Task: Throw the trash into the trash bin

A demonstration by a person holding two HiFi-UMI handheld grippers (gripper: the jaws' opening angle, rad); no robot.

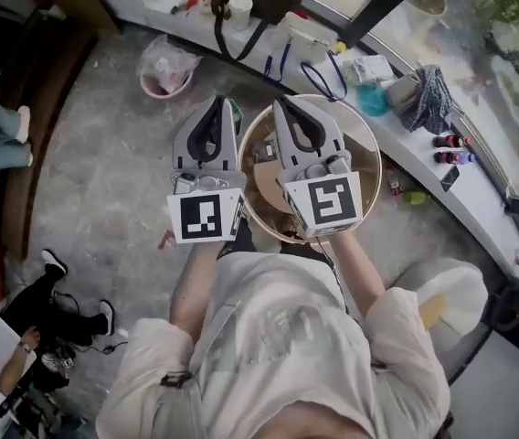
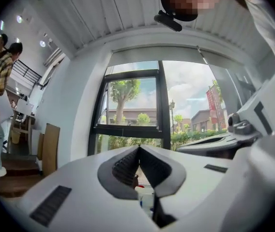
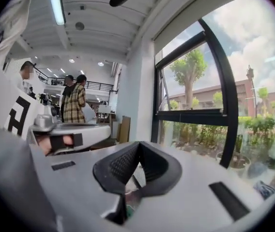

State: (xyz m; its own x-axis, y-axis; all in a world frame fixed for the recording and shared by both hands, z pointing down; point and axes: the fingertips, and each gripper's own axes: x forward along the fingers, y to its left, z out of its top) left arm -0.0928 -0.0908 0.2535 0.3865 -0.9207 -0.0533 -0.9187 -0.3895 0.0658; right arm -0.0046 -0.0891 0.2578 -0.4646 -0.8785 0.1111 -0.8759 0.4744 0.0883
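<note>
Left tongs (image 1: 216, 101) and right tongs (image 1: 280, 101) both pinched shut, holding nothing. Bin (image 1: 166, 67) sits ahead-left of left tongs; best open jaws before any pickup.

Grey floor (image 1: 104, 181) carries a pink basket (image 1: 166, 67); white ledge (image 1: 415, 167) holds a cup (image 1: 239, 9), cloth (image 1: 428, 97).

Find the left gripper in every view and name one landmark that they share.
Head view: the left gripper sits just left of centre, jaws together, beside the right gripper.
Left gripper view: its own jaws fill the bottom centre, tips meeting.
Right gripper view: it lies at the left, mid-height, a white body pointing right.
Shared landmark: the black window frame.
</note>
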